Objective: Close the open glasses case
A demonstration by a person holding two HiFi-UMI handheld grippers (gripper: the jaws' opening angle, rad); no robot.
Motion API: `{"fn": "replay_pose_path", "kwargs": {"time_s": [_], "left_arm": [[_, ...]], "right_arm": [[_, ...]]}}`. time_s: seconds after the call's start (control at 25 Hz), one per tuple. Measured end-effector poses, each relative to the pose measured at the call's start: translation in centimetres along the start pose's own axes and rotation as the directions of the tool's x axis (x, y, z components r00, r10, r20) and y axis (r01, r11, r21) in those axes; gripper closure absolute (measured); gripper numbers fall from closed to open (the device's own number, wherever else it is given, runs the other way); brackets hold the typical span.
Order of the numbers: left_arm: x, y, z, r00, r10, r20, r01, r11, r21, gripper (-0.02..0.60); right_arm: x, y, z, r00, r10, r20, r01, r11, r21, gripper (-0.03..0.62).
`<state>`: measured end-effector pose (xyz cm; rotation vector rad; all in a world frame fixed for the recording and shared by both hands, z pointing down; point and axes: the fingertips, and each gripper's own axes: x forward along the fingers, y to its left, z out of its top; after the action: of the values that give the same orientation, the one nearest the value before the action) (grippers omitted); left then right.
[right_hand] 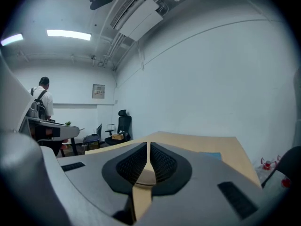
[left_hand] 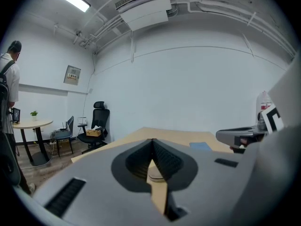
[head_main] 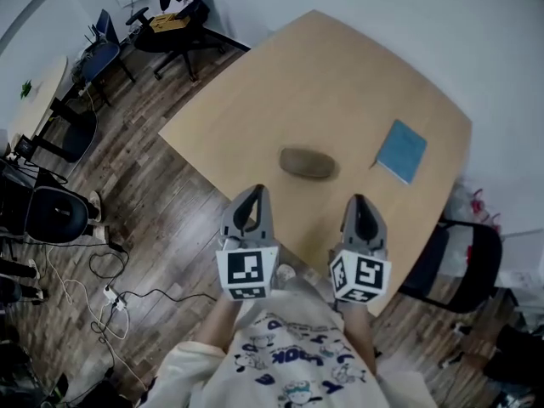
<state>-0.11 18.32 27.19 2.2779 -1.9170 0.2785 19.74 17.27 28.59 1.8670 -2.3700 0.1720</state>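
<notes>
The glasses case (head_main: 308, 163) is seen lying near the middle of the pale wood-grain tabletop (head_main: 340, 75); it is a low, rounded oval of dull olive-brown, matte and apparently soft-skinned, and whether its lid stands open cannot be made out from above. Its long axis is laid across the head view, roughly square to the line of both grippers. The left gripper (head_main: 255, 192) and the right gripper (head_main: 359, 201) are held at the near edge of the tabletop, side by side and apart from the case, which lies ahead of them and between them – neither is plainly the nearer. Both pairs of jaws are clenched on nothing, their ribbed dark pads pressed together. A flat blue notebook (head_main: 401, 150) is set well to the right of the case; the coming move is judged to be a reach forward and inward from either side.
</notes>
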Motion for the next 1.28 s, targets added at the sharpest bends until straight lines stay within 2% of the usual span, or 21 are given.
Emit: {"fn": "replay_pose_path", "kwargs": {"time_s": [0.16, 0.32, 0.52, 0.64, 0.76, 0.92, 1.08, 1.2, 1.28], "left_arm": [[1.5, 0.9, -1.1, 0.999, 0.008, -0.048, -0.007, 1.0, 0.018, 0.58], [4.0, 1.9, -2.1, 0.996, -0.025, -0.088, 0.028, 0.999, 0.035, 0.58], [8.1, 3.6, -4.2, 0.988, -0.055, -0.142, 0.062, 0.997, 0.045, 0.58], [11.5, 4.1, -5.6, 0.973, -0.099, -0.21, 0.114, 0.992, 0.06, 0.58], [14.4, 4.4, -7.5, 0.943, -0.157, -0.294, 0.188, 0.979, 0.081, 0.58], [17.6, 4.8, -9.9, 0.906, -0.214, -0.366, 0.274, 0.954, 0.119, 0.58], [20.4, 4.0, -12.5, 0.854, -0.296, -0.428, 0.373, 0.922, 0.105, 0.58], [22.4, 3.2, -13.9, 0.793, -0.378, -0.478, 0.48, 0.871, 0.106, 0.58], [23.2, 2.7, -14.8, 0.726, -0.443, -0.526, 0.577, 0.808, 0.116, 0.58]], "right_arm": [[2.2, 0.4, -1.4, 0.996, 0.053, -0.07, -0.052, 0.999, 0.01, 0.588], [4.9, 0.7, -2.4, 0.988, 0.08, -0.129, -0.082, 0.997, -0.011, 0.586], [8.7, 1.1, -3.8, 0.98, 0.079, -0.18, -0.083, 0.996, -0.019, 0.572], [11.3, 0.5, -4.7, 0.972, 0.056, -0.229, -0.057, 0.998, 0.002, 0.558], [13.6, 0.1, -5.8, 0.956, 0.037, -0.289, -0.032, 0.999, 0.024, 0.53], [16.1, 0.1, -7.5, 0.934, 0.023, -0.356, -0.013, 0.999, 0.031, 0.509], [18.1, 0.2, -8.8, 0.907, 0.046, -0.418, -0.044, 0.999, 0.016, 0.493], [19.4, 0.8, -9.7, 0.871, 0.109, -0.479, -0.125, 0.992, -0.002, 0.47], [20.3, 1.7, -10.0, 0.84, 0.166, -0.517, -0.196, 0.981, -0.004, 0.438]]}}
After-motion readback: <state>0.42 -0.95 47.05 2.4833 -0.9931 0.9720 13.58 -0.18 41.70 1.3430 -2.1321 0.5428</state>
